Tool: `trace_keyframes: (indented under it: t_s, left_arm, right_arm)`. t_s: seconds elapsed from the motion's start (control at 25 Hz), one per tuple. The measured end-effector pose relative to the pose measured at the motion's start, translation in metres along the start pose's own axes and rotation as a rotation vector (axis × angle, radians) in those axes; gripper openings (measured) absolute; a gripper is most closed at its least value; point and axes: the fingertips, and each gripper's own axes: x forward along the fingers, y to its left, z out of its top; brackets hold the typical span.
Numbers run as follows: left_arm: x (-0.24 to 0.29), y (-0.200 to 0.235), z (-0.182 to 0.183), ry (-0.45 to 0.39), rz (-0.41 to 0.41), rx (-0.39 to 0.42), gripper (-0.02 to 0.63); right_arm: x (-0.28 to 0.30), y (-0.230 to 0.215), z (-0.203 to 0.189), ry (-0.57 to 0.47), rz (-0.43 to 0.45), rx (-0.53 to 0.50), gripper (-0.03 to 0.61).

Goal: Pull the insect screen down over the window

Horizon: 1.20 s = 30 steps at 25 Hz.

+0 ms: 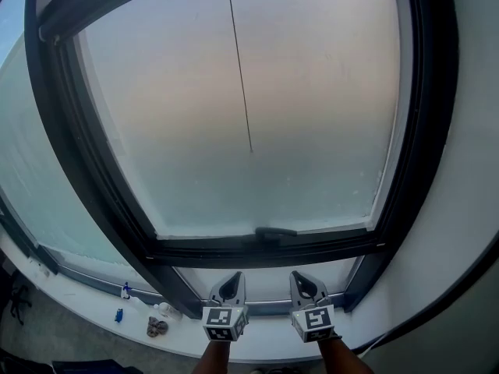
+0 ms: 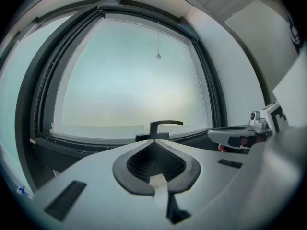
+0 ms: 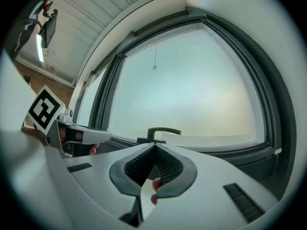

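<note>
Grippers: we hold the left gripper [image 2: 154,141] and the right gripper [image 3: 154,145] side by side, close but apart. Each has its jaws pressed together on nothing.
Aim: both point level at the bottom of the window, just under the handle [image 1: 274,231].
Screen: we cannot make out its mesh. We see only a thin cord [image 1: 243,84] hanging from the top of the window down the middle of the pane [image 1: 327,115]. Its end sits about halfway down.
Pane: pale and hazy from edge to edge.
Handle: dark, lying level at the middle of the bottom rail.
Frame [image 1: 101,201]: dark, running round the pane, with a second pane to its left.
Sill [image 1: 86,291]: white, running under the frame. A few small things [image 1: 157,327] and a blue bit [image 1: 118,315] lie on it, left of the left gripper.
Wall [image 1: 468,209]: white, to the right of the frame.
</note>
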Motion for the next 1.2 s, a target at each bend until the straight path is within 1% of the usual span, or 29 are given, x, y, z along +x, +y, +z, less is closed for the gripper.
trace_keyframes:
  t_s: [0.08, 0.2, 0.24, 0.28, 0.36, 0.44, 0.52, 0.64, 0.76, 0.84, 0.92, 1.0, 1.08, 1.2]
  left_arm:
    - [0.003, 0.004, 0.007, -0.008, -0.006, -0.009, -0.005]
    - [0.007, 0.006, 0.025, -0.045, -0.025, -0.012, -0.005]
    - [0.007, 0.008, 0.031, -0.058, -0.029, -0.011, -0.005]
    - [0.008, 0.011, 0.036, -0.068, -0.032, -0.01, -0.005]
    - [0.011, 0.017, 0.048, -0.093, -0.035, -0.014, -0.005]
    - [0.018, 0.019, 0.065, -0.131, -0.04, -0.005, -0.005]
    - [0.025, 0.019, 0.091, -0.185, -0.05, 0.034, -0.005]
    - [0.028, 0.018, 0.135, -0.269, -0.058, 0.128, -0.005]
    - [0.034, 0.023, 0.172, -0.323, -0.049, 0.209, -0.005]
    - [0.036, 0.028, 0.197, -0.36, -0.038, 0.241, -0.005]
    - [0.035, 0.032, 0.222, -0.401, -0.029, 0.263, -0.005]
    - [0.032, 0.037, 0.247, -0.44, -0.011, 0.301, -0.005]
    - [0.029, 0.045, 0.272, -0.481, 0.024, 0.355, -0.005]
    - [0.021, 0.055, 0.31, -0.53, 0.062, 0.425, -0.005]
  right_arm:
    - [0.008, 0.003, 0.01, -0.017, -0.004, -0.024, 0.003]
    - [0.018, 0.004, 0.033, -0.013, -0.013, -0.08, 0.003]
    - [0.019, 0.005, 0.042, -0.034, -0.018, -0.081, 0.003]
    - [0.018, 0.005, 0.054, -0.073, -0.021, -0.07, 0.003]
    - [0.013, 0.006, 0.081, -0.184, -0.016, -0.041, 0.003]
    - [0.013, 0.001, 0.105, -0.264, -0.027, -0.064, 0.003]
    - [0.021, -0.007, 0.124, -0.303, -0.048, -0.107, 0.003]
    - [0.026, -0.02, 0.154, -0.352, -0.078, -0.16, 0.003]
    - [0.024, -0.023, 0.194, -0.444, -0.061, -0.232, 0.003]
    - [0.022, -0.02, 0.223, -0.504, -0.045, -0.272, 0.003]
    - [0.023, -0.019, 0.245, -0.539, -0.046, -0.309, 0.003]
    - [0.025, -0.02, 0.265, -0.561, -0.061, -0.352, 0.003]
    - [0.027, -0.023, 0.287, -0.586, -0.083, -0.396, 0.003]
    - [0.03, -0.028, 0.318, -0.606, -0.102, -0.436, 0.003]
